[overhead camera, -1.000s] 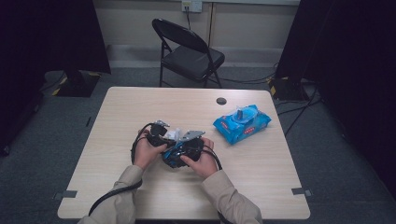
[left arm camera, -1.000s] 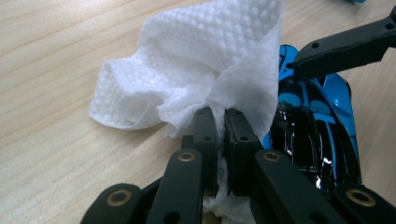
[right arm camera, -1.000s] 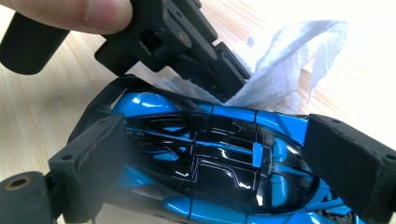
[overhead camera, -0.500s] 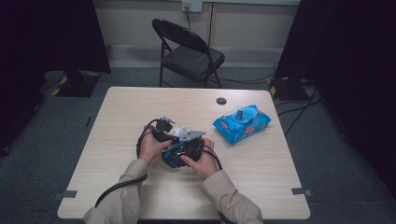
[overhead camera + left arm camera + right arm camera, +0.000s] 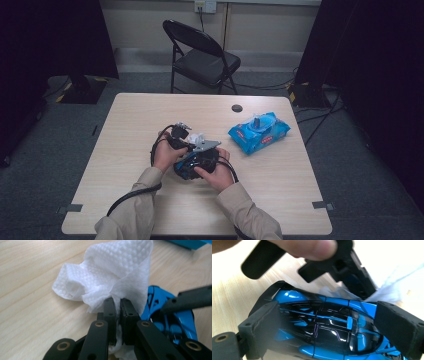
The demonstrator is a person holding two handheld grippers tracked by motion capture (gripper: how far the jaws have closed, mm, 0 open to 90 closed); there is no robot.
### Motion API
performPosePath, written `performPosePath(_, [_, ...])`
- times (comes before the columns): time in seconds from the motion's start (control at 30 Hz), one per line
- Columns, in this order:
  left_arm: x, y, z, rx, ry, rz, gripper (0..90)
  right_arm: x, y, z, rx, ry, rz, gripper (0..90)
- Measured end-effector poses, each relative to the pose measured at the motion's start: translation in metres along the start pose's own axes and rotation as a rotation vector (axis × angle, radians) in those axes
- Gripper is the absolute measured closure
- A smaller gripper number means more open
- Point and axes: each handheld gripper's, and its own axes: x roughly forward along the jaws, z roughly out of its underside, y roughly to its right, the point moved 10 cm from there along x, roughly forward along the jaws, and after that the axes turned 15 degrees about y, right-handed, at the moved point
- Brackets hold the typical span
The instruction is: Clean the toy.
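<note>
A blue and black toy car [image 5: 324, 327] sits between the two padded jaws of my right gripper [image 5: 329, 330], which is shut on it at both ends. In the high view the car [image 5: 186, 170] is at the table's middle under my right gripper [image 5: 197, 161]. My left gripper [image 5: 118, 305] is shut on a crumpled white wipe [image 5: 112, 272], held just beside the car [image 5: 170, 320]. From the right gripper view, the left gripper [image 5: 352, 270] hangs over the car's far side with the wipe [image 5: 392, 287] trailing from it. In the high view the left gripper [image 5: 192, 140] and its wipe [image 5: 196, 137] show just above the car.
A blue pack of wipes [image 5: 259, 131] lies to the right of the hands. A small black disc [image 5: 237, 108] sits near the table's far edge [image 5: 200, 95]. A black folding chair [image 5: 200, 50] stands beyond the table. Cables trail from both grippers.
My left gripper has slid a little to the right with the wipe, closer over the car. The right gripper and the car have stayed in place.
</note>
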Motion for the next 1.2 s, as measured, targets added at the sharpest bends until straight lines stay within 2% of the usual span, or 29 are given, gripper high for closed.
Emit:
performPosePath(0.1, [0.004, -0.001, -0.003, 0.001, 0.011, 0.002, 83.8, 0.000, 0.000, 0.000, -0.001, 0.004, -0.001, 6.8])
performPosePath(0.2, [0.004, -0.003, -0.005, 0.003, 0.019, -0.015, 83.4, 0.000, 0.000, 0.000, -0.001, 0.006, -0.002, 6.7])
performPosePath(0.3, [-0.001, -0.006, -0.010, 0.044, 0.032, -0.053, 83.8, 0.000, 0.000, 0.000, -0.002, 0.008, -0.001, 6.8])
performPosePath(0.43, [-0.012, -0.008, -0.012, 0.061, 0.040, -0.071, 84.2, 0.000, 0.000, 0.000, -0.001, 0.013, -0.001, 6.8])
performPosePath(0.6, [-0.028, -0.011, -0.014, 0.048, 0.059, -0.079, 84.2, 0.000, -0.001, 0.000, 0.001, 0.001, 0.000, 6.8])
performPosePath(0.7, [-0.040, -0.013, -0.013, 0.059, 0.057, -0.082, 84.2, 0.000, -0.001, 0.000, 0.000, 0.008, -0.001, 6.8])
performPosePath(1.2, [-0.089, -0.022, -0.003, 0.029, 0.081, -0.108, 84.4, 0.000, -0.001, 0.000, -0.001, 0.002, 0.000, 6.8])
